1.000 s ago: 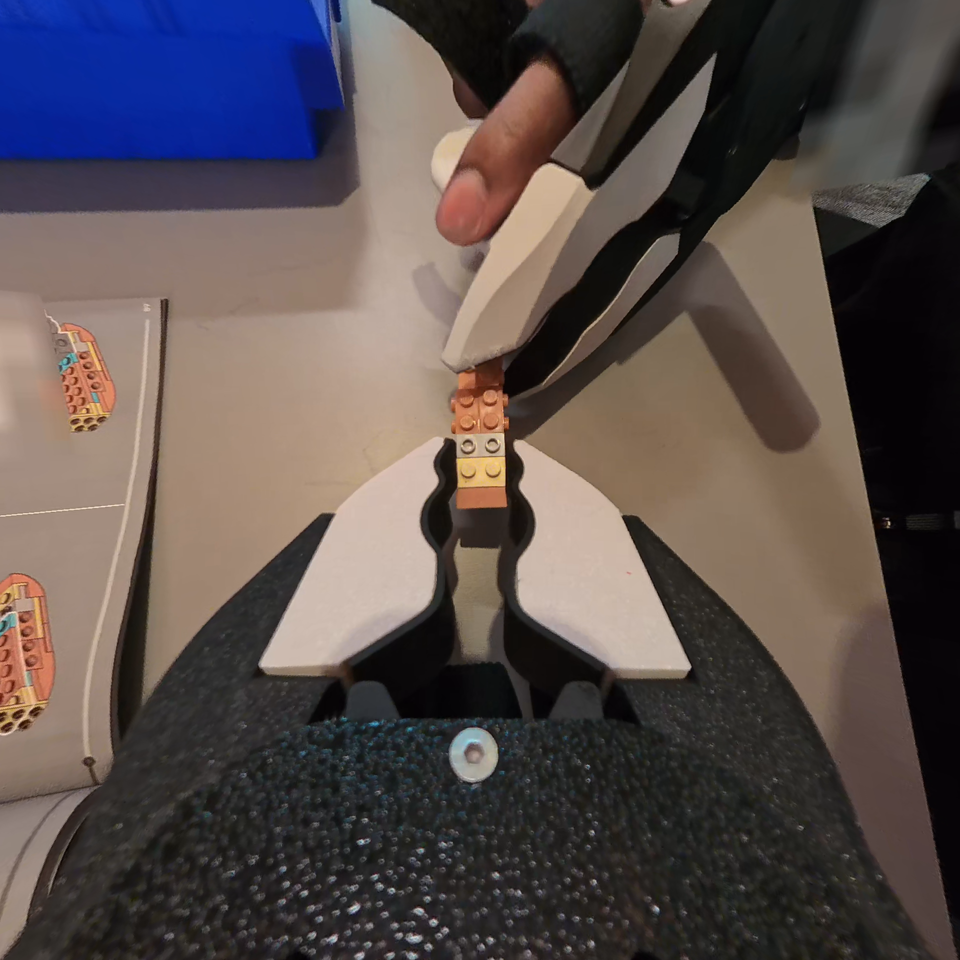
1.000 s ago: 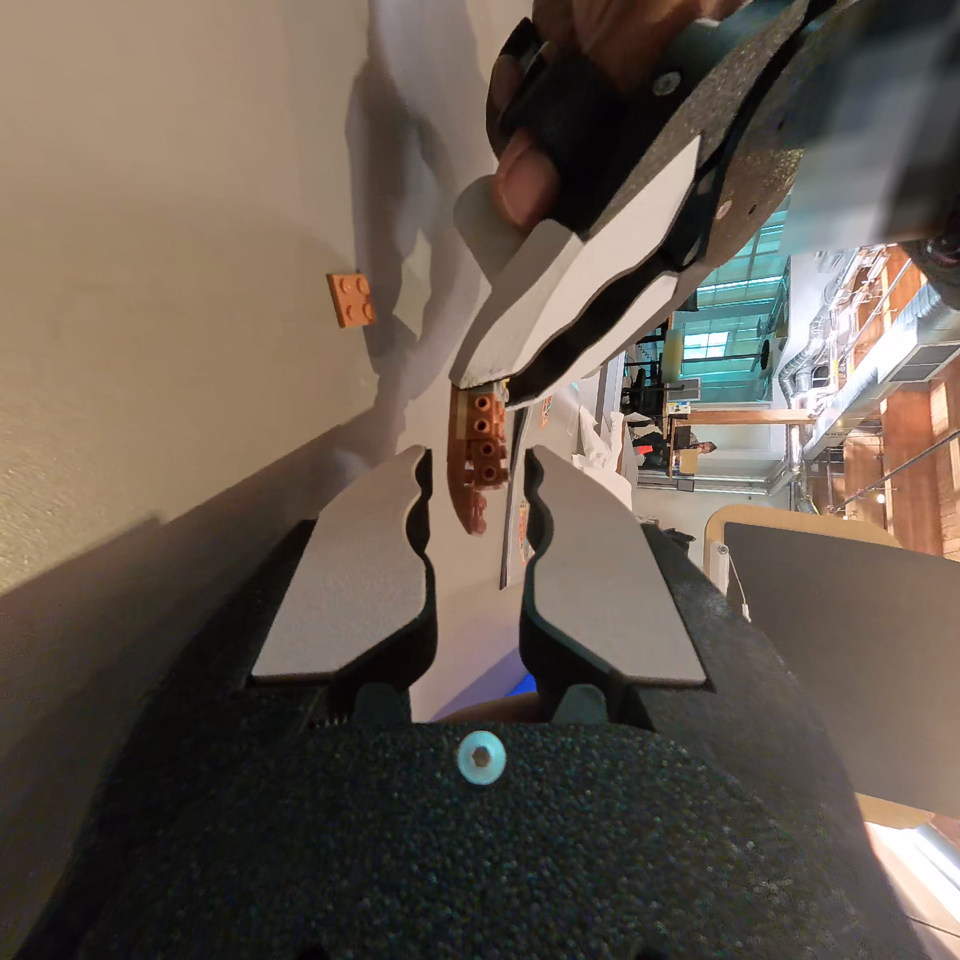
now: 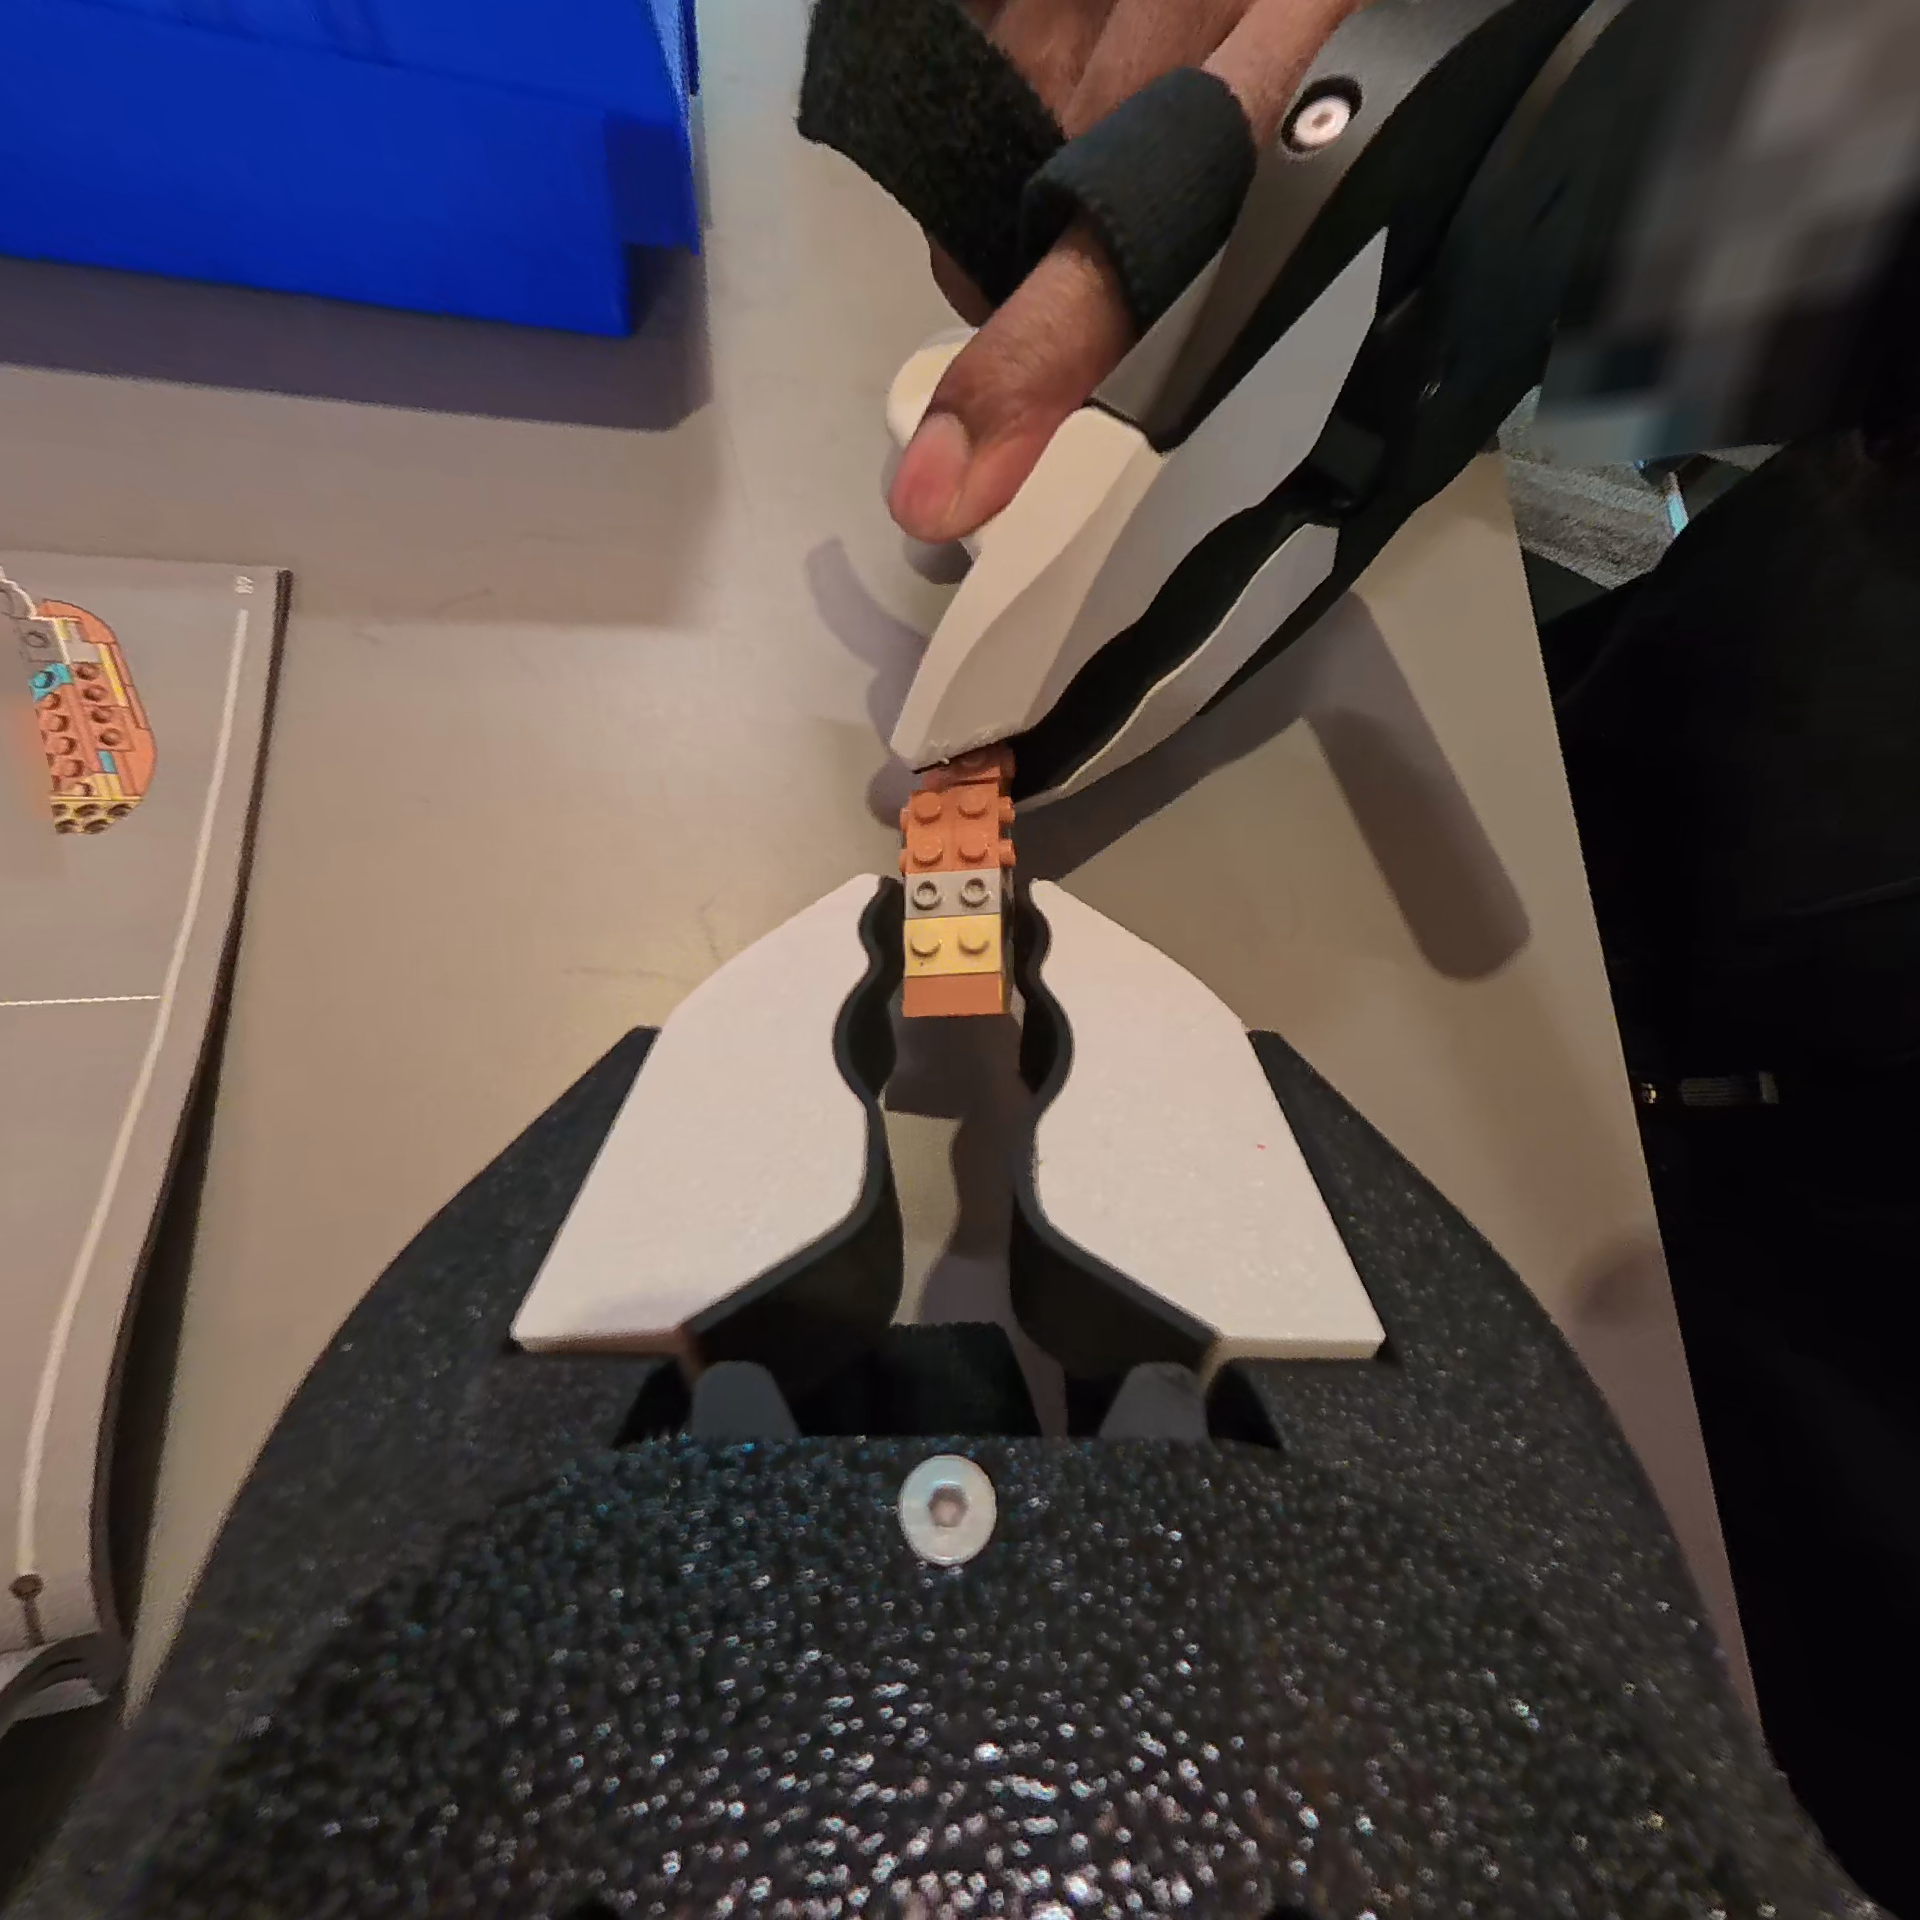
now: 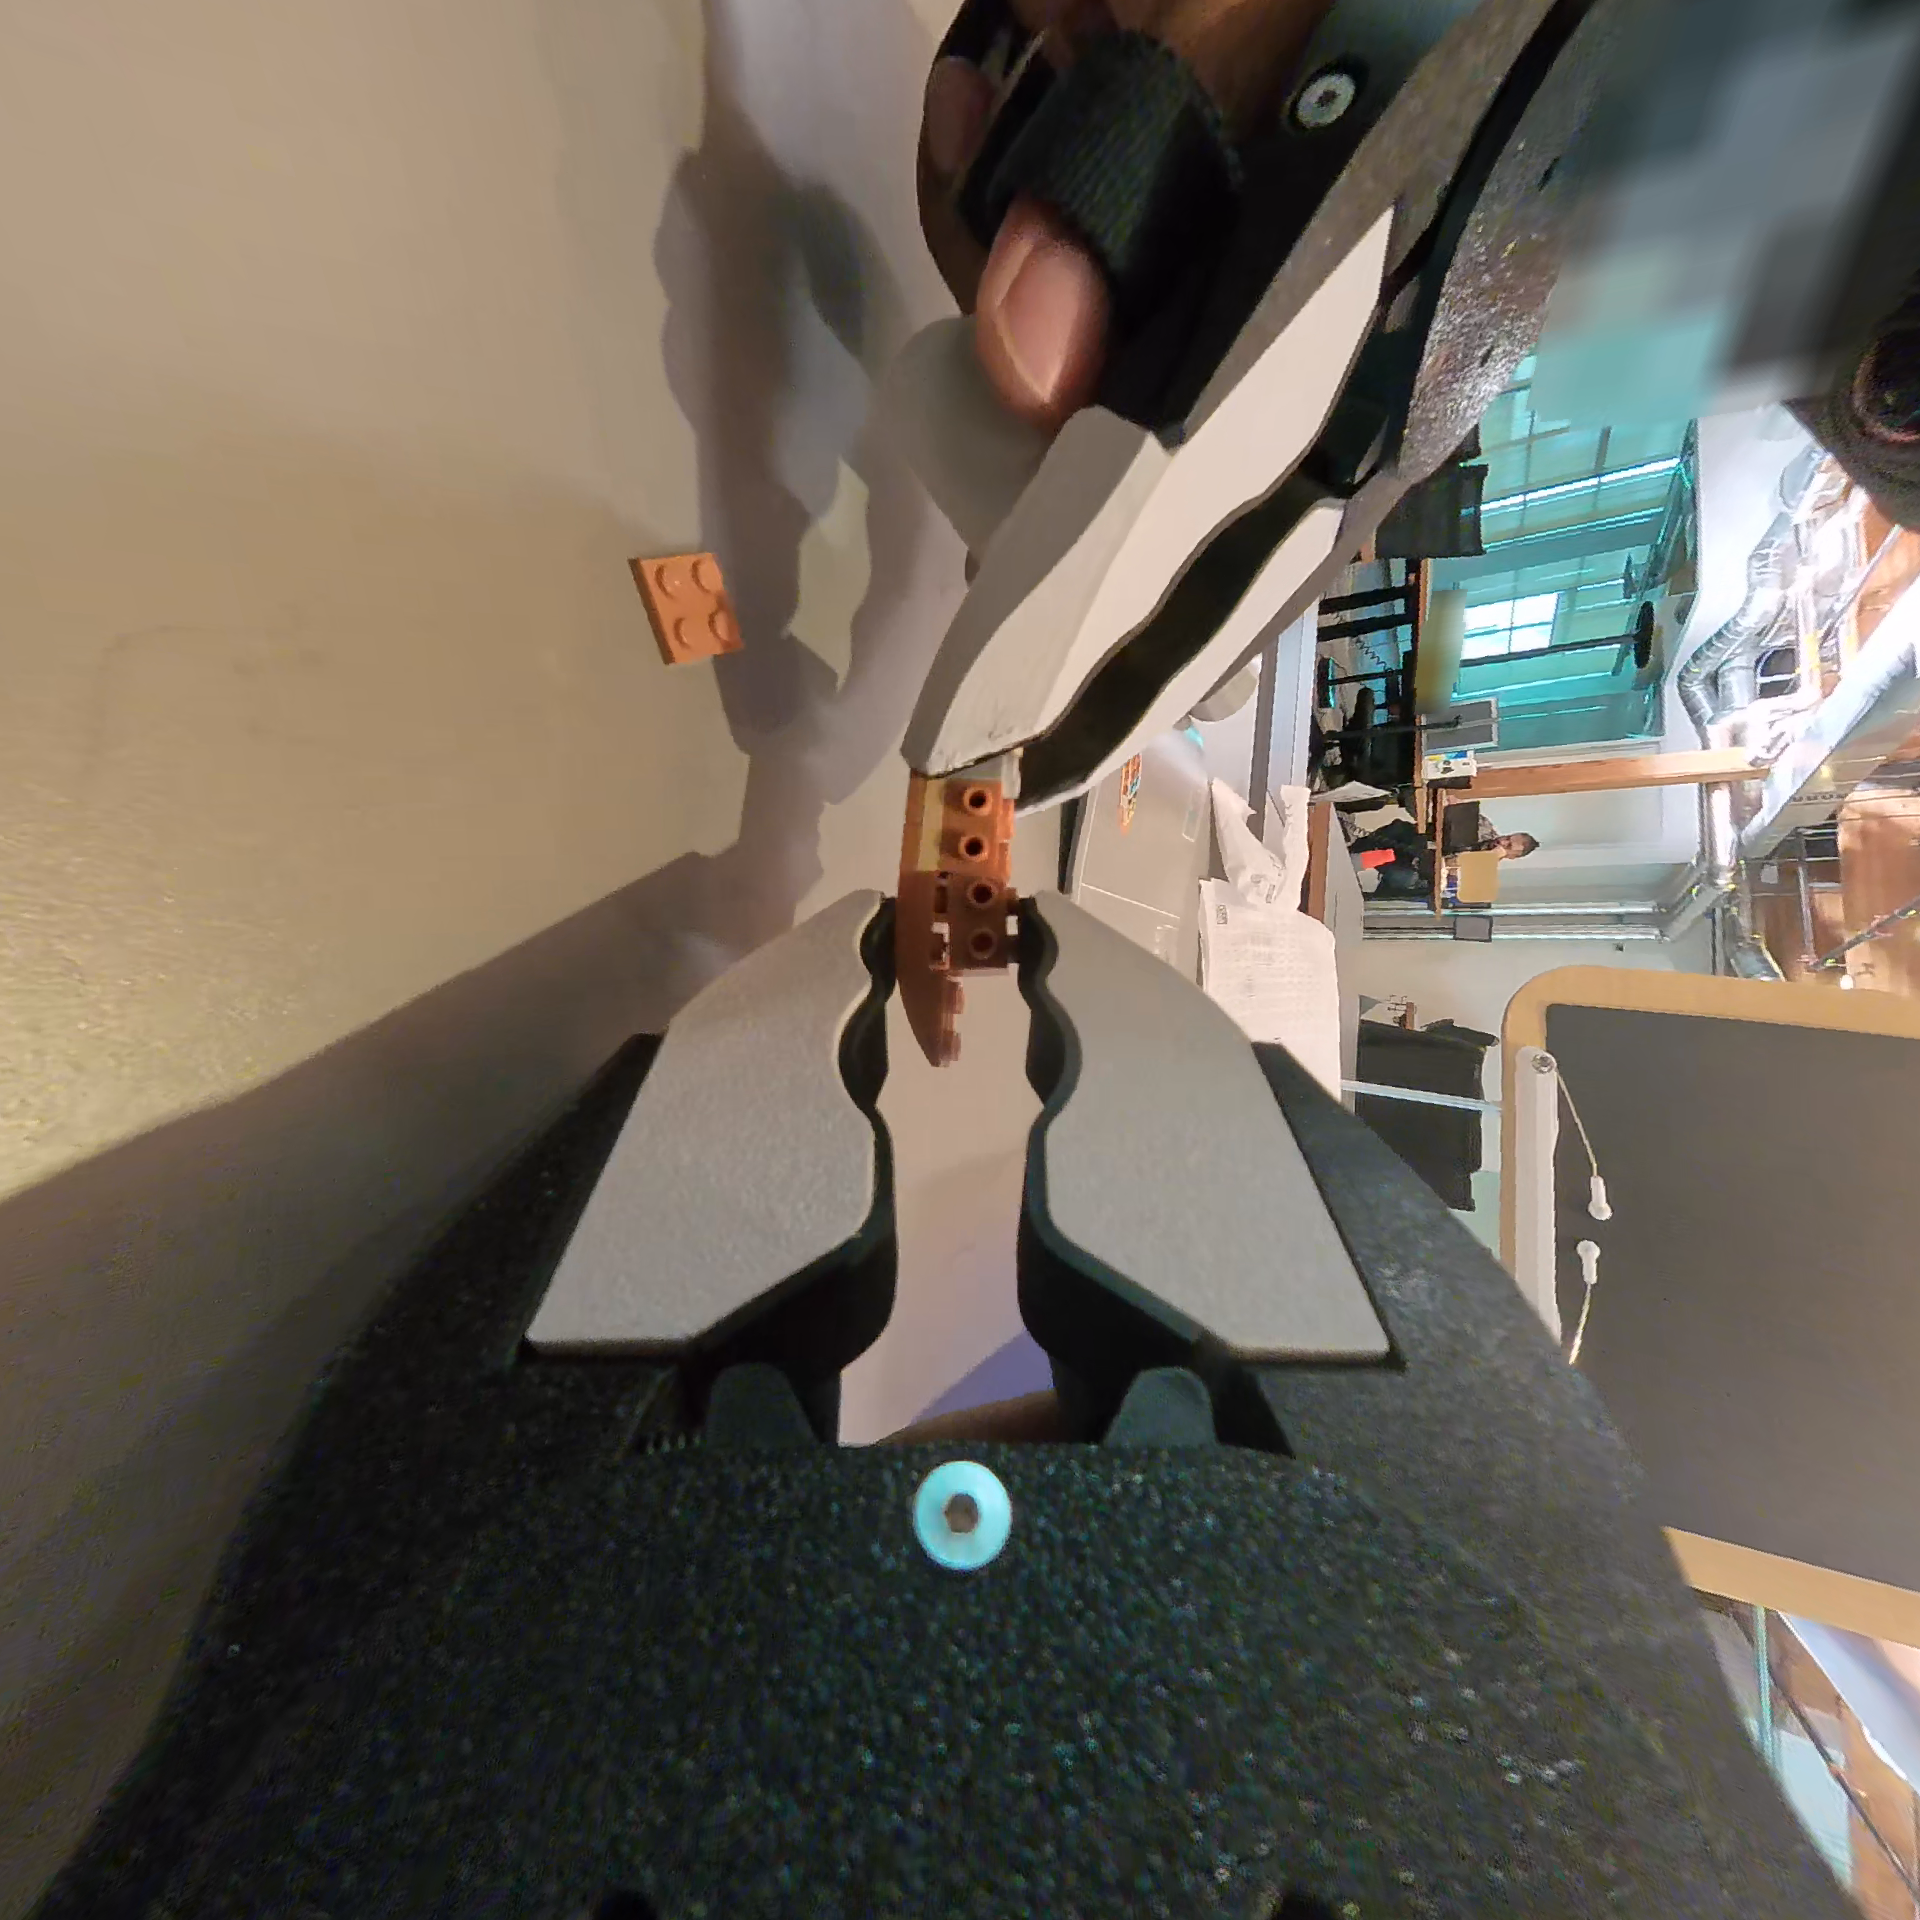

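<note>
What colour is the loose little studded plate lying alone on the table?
Orange-brown: the small square four-stud plate shows best in the right wrist view.

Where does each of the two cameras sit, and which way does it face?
Left wrist view: on the left gripper, looking along its fingers down at the table; a hand shows on the right gripper.
Right wrist view: on the right gripper, rolled sideways, table at left, room at right; a fingertip shows on the left gripper.
Shared: the brick model, gripped from both ends.
</note>
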